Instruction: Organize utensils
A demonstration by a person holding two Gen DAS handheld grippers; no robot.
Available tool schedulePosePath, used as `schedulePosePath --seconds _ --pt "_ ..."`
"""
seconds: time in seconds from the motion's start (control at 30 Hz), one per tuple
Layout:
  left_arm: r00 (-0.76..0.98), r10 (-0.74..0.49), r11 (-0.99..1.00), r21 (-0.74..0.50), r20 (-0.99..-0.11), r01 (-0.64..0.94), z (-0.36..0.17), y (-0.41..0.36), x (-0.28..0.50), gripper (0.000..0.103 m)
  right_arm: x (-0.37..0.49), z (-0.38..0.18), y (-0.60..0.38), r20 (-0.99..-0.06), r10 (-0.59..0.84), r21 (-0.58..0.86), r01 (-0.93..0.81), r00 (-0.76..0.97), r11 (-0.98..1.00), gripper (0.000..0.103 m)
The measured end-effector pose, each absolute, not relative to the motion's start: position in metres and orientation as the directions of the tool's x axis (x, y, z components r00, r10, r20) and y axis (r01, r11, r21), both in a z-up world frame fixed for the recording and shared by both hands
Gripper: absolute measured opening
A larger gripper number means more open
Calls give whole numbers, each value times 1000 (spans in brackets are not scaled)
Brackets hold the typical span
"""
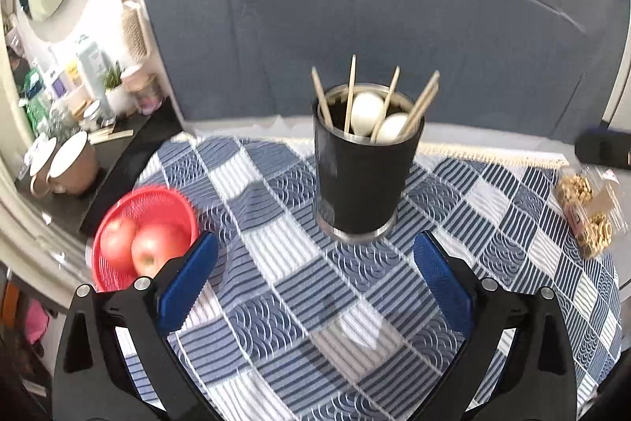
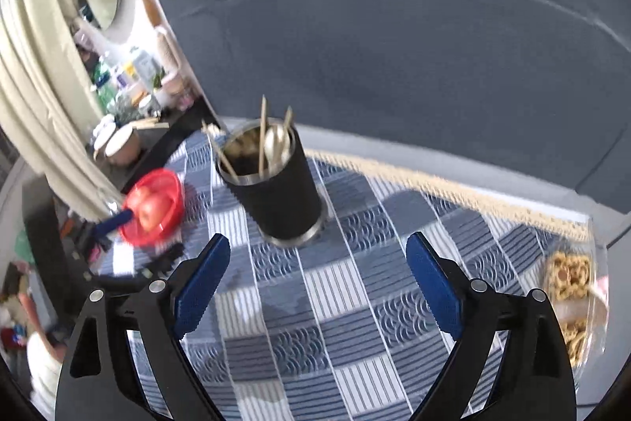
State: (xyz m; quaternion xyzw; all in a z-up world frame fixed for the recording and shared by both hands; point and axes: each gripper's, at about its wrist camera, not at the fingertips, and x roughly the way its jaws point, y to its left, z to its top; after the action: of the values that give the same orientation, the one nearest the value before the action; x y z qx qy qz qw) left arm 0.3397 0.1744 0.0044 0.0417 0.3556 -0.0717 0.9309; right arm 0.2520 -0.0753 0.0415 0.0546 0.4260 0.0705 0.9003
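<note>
A black metal-rimmed cup [image 1: 364, 180] stands upright on the blue-and-white checked tablecloth [image 1: 276, 263]. It holds several wooden chopsticks [image 1: 349, 93] and two white spoons [image 1: 366, 113]. My left gripper [image 1: 315, 255] is open and empty, just in front of the cup's base. In the right wrist view the same cup [image 2: 278, 192] stands ahead and left of my right gripper [image 2: 318, 259], which is open and empty above the cloth. The left gripper's blue finger [image 2: 114, 221] shows at the far left of that view.
A red basket [image 1: 144, 235] with two apples sits at the table's left edge. A clear pack of cookies [image 1: 583, 212] lies at the right edge. A side shelf with mugs [image 1: 75, 160] and bottles stands to the left. A grey sofa [image 1: 394, 26] is behind the table.
</note>
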Motion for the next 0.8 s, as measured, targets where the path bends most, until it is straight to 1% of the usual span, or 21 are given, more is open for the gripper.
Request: schedulePosePath --seconds 0.07,0.13,0.23,0.3,0.37,0.6,0.7,0.8 --pt "706 -119 988 -12 -698 155 -3 174 332 97 234 26 -79 -772 153 134 -77 617 988 88" --pt "663 -159 984 -61 -731 168 -11 175 326 97 222 12 -78 -793 89 61 -66 602 996 88" --pt "656 -148 986 -64 -740 151 -21 171 313 97 203 -8 -80 -821 38 8 -54 570 998 88" --pt "650 -124 990 -47 -750 134 -28 168 302 97 187 -19 -84 -832 42 21 -45 554 999 88" --pt "630 -131 989 -54 -765 140 -36 165 290 97 175 -25 -85 -838 54 32 -50 543 998 88" --pt "637 -111 989 -18 -763 150 -42 144 248 97 132 -31 -81 -824 79 33 -91 561 995 88" --pt "641 -90 989 8 -762 149 -41 134 231 97 115 -33 -81 -820 109 62 -103 561 993 88" --pt "633 -118 983 2 -765 186 -37 127 218 97 105 -34 -82 -819 142 92 -116 555 989 88"
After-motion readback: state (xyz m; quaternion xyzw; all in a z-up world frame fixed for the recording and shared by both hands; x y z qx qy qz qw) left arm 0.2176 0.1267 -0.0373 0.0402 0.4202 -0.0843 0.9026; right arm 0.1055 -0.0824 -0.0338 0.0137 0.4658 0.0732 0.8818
